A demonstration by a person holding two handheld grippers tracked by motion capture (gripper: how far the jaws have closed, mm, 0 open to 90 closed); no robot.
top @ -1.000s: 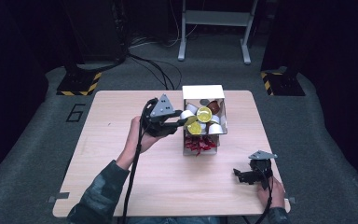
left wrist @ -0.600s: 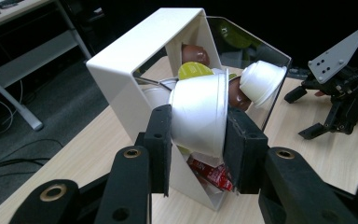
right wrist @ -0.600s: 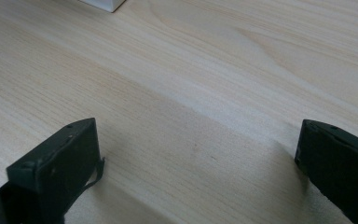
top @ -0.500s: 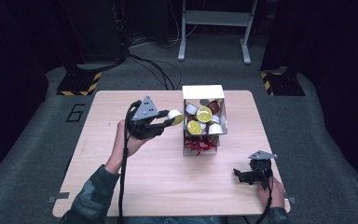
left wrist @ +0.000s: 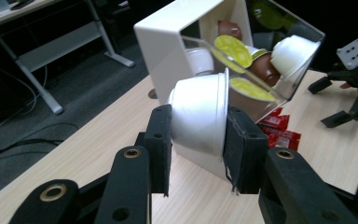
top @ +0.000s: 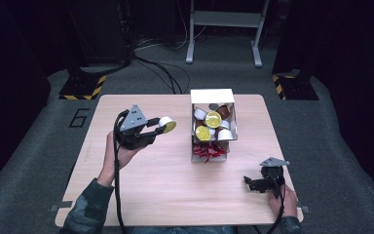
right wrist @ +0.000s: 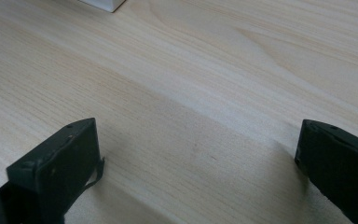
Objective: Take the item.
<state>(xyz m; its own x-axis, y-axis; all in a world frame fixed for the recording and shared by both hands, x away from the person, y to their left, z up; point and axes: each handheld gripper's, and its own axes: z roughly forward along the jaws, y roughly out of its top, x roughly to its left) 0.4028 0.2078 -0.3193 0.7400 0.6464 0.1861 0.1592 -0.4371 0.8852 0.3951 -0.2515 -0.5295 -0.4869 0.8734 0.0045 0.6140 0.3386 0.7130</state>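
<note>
My left gripper (top: pixel 160 126) is shut on a white coffee capsule (top: pixel 167 124) with a yellow lid, held above the table left of the white box (top: pixel 212 97). In the left gripper view the capsule (left wrist: pixel 200 112) sits sideways between the two black jaws, with the box (left wrist: pixel 168 51) right behind it. The box holds several capsules (top: pixel 213 119), white, yellow-lidded and brown, behind a clear front panel. Red sachets (top: pixel 207 152) lie at its near side. My right gripper (top: pixel 251 183) rests open at the table's near right; its jaws stand wide apart over bare wood (right wrist: pixel 191 107).
The light wooden table (top: pixel 141 195) has free room left and in front of the box. The other gripper (left wrist: pixel 354 88) shows far right in the left gripper view. Cables (top: pixel 160 68) and a metal stand (top: pixel 224 22) are on the dark floor beyond the table.
My left gripper has drawn back leftward from the box with the white capsule in its jaws. The right gripper has stayed where it was.
</note>
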